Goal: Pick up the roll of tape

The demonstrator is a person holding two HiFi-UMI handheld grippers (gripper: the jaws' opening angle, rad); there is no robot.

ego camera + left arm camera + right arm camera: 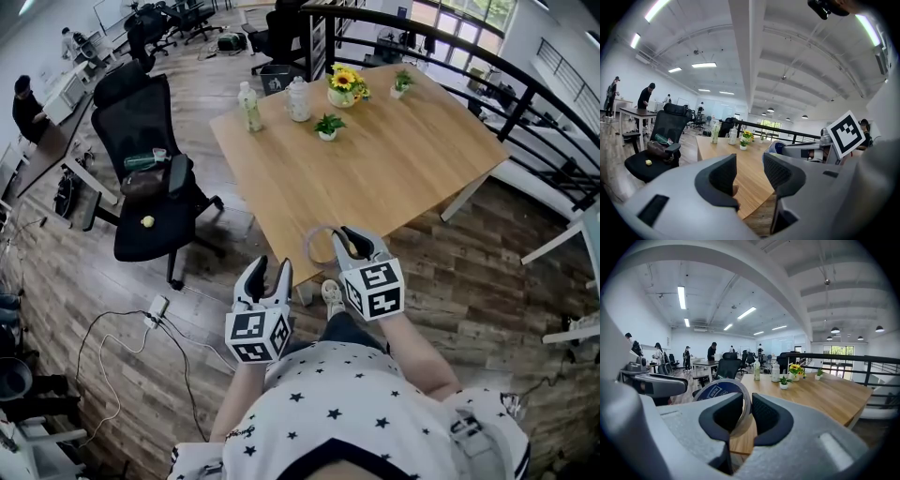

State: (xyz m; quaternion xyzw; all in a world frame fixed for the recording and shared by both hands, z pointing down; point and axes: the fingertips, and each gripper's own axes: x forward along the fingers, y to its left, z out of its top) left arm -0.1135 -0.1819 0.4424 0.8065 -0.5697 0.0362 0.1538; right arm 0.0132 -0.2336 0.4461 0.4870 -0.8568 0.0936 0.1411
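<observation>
Your right gripper [746, 411] clamps the roll of tape [712, 392] through its hole for a sure hold at the near edge of the table [394, 169] (left gripper [750, 171] gapes empty).

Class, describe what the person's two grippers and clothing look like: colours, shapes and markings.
The left gripper and right gripper have light grey bodies with two curved jaws lined by black ribbed pads. Each carries a white cube printed with black square markers. The person wears a white shirt dotted with dark stars.
</observation>
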